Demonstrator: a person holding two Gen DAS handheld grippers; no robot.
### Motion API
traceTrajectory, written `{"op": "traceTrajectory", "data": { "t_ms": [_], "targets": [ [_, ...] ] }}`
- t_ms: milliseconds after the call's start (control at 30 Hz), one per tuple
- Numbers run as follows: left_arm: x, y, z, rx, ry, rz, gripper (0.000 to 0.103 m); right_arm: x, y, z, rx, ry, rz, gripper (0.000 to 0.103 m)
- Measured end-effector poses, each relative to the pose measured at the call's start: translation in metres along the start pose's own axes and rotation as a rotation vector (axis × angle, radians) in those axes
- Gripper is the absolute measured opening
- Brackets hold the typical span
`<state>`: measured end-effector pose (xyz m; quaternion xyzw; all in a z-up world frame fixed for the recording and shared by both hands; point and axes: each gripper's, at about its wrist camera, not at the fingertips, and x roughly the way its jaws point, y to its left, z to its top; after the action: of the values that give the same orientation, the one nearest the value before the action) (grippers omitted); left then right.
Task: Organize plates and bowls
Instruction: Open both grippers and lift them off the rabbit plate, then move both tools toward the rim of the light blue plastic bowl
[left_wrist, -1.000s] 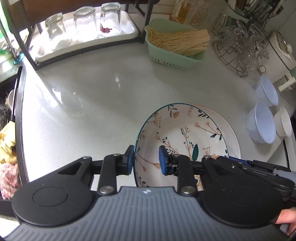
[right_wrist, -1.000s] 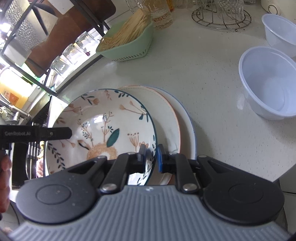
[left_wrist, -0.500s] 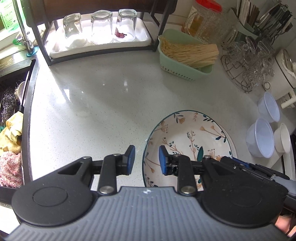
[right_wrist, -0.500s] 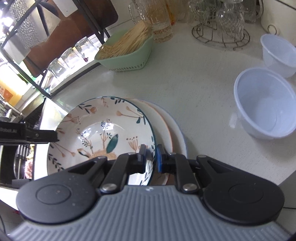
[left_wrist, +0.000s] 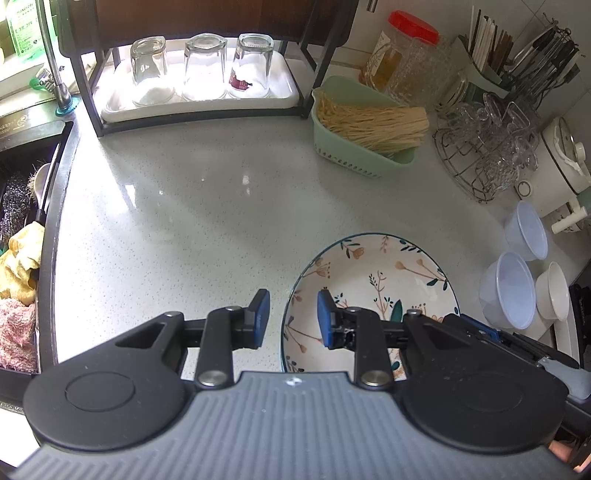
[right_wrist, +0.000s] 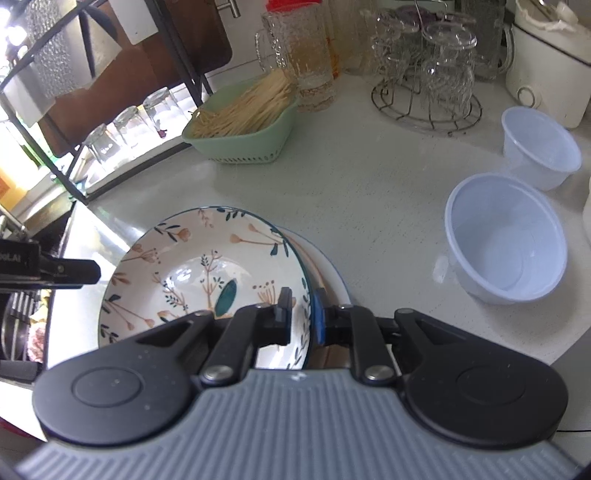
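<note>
Floral bowl (right_wrist: 207, 273): white with a dark teal rim and leaf pattern, tilted over two stacked plates (right_wrist: 325, 266) on the pale speckled counter (left_wrist: 207, 206).
Right gripper (right_wrist: 301, 317): pinching the bowl's near rim, one pad inside the bowl, one outside.
Left gripper (left_wrist: 291, 317): fingers spread with the bowl's left rim between them; the pads (left_wrist: 325, 317) are not pressing on it.
Plastic bowls: a larger translucent one (right_wrist: 506, 240) and a smaller one (right_wrist: 539, 147) sit to the right, well apart from the plates; a small white bowl (left_wrist: 552, 291) stands just beside the larger.
Background: green basket of dry noodles (left_wrist: 365, 125), three upturned glasses (left_wrist: 199, 66) on a white tray under a black rack, wire stand of glassware (right_wrist: 428, 81).
</note>
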<state>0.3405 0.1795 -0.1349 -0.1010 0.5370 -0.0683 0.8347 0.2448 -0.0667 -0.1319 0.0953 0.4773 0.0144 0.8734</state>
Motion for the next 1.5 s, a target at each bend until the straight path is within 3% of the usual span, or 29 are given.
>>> {"op": "traceTrajectory", "data": {
  "t_ms": [333,533,833,1033,1267,1500],
  "targets": [
    [-0.003,0.005,0.001,0.010,-0.020,-0.026,0.031,-0.010,-0.003,-0.001,0.025,-0.024,-0.034,0.016],
    [-0.006,0.004,0.006,0.016,-0.042,-0.035,0.031,-0.011,0.000,0.000,0.000,-0.029,-0.005,0.016],
    [-0.045,-0.018,0.022,0.084,-0.143,-0.097,0.031,-0.061,-0.004,0.028,0.036,-0.171,0.061,0.016],
    [-0.075,-0.033,0.022,0.094,-0.217,-0.154,0.031,-0.097,0.008,0.038,-0.030,-0.254,0.075,0.016],
    [-0.085,-0.030,0.011,0.105,-0.263,-0.146,0.031,-0.117,0.016,0.031,-0.097,-0.328,0.079,0.016],
    [-0.086,-0.018,0.007,0.107,-0.276,-0.127,0.031,-0.113,0.023,0.031,-0.095,-0.320,0.069,0.016]
  ]
}}
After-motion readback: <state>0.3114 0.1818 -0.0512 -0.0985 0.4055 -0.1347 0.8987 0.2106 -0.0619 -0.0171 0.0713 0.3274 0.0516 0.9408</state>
